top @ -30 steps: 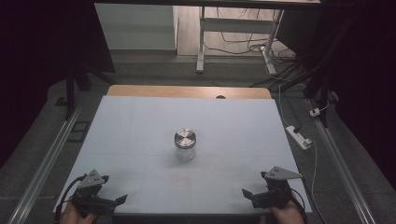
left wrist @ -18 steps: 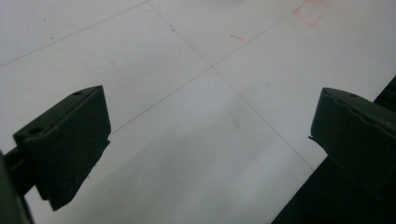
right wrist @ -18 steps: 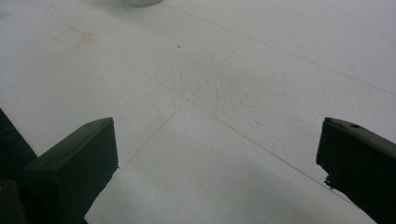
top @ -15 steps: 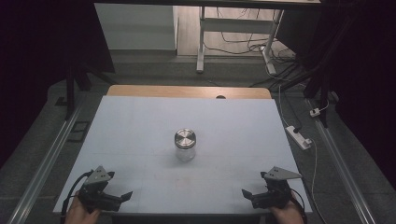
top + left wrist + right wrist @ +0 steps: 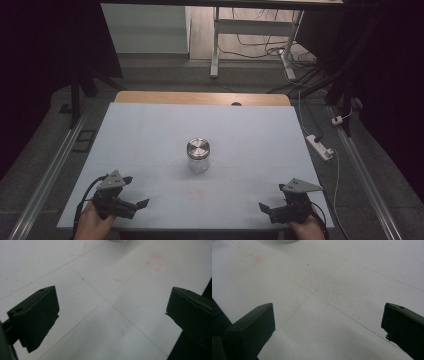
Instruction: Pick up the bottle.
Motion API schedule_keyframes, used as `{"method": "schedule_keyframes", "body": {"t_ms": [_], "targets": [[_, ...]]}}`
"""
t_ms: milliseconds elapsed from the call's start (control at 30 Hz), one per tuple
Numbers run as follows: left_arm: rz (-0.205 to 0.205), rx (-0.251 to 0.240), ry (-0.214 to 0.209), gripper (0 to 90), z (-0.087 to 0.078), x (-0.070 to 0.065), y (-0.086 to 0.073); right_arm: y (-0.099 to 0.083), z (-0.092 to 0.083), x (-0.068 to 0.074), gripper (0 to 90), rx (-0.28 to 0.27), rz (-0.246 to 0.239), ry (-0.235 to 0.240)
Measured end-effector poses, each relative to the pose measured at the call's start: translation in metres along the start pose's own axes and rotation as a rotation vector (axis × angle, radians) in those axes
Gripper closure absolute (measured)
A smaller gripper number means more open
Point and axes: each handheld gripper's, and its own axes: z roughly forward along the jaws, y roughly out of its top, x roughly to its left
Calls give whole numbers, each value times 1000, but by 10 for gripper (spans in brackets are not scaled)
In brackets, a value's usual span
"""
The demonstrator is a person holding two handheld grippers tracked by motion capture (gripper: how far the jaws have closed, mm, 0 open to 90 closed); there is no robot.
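Left tool (image 5: pixel 134 191) farther forward and inward across the table (image 5: pixel 150 130).

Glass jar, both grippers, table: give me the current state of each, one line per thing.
Clear glass jar with round silver metal lid: upright, lid on, standing alone mid-table, untouched.
Left gripper: open, holding nothing, near the front left edge.
Right gripper: open, holding nothing, near the front right edge.
White table top: faint red marks and thin lines.

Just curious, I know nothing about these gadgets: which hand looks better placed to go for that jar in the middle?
Probably left, narrowly. The left gripper sits slightly nearer the jar than the right gripper; both are open and empty.
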Motion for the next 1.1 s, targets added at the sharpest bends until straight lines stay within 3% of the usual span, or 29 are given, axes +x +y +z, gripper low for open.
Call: {"method": "schedule_keyframes", "body": {"t_ms": [267,667,900,1100], "targets": [[15,-14,-4,0,11,1,11,0,0,0,0,1,3,0],[73,19,-40,0,41,4,36,0,0,-1,0,2,7,-2],[62,15,-60,0,55,8,53,0,0,-1,0,3,8,-2],[86,30,-64,0,71,8,68,0,0,-1,0,2,8,-2]]}}
